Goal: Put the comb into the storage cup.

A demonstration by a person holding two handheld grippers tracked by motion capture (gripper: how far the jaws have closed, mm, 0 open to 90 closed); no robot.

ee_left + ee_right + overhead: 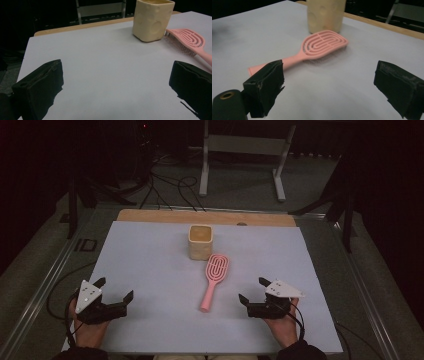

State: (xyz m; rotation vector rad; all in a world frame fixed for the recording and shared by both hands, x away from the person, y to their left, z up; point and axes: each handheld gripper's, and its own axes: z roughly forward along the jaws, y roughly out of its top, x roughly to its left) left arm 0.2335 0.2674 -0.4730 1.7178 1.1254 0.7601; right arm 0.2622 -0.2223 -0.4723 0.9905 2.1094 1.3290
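The left gripper [114,289] rests near the surface's near left corner, jaws spread wide. The right gripper [253,290] sits near the near right corner, jaws equally parted, each held in a hand.

A pale lilac-grey sheet [150,265] covers a wooden table [205,216], its bare edge showing as a tan strip at 12 o'clock. Metal rails [37,292] border the table at 9 and 3 o'clock. Beyond it, grey-green carpeted floor [240,180] stretches toward a white metal stand [245,150] on two splayed legs at 12 o'clock. Black cables [170,187] loop across the floor at 11 o'clock, beside the dark legs of a tripod [95,190]; another dark stand [342,205] rises at 2 o'clock. The room's far reaches lie in near darkness, light falling mainly on the tabletop.
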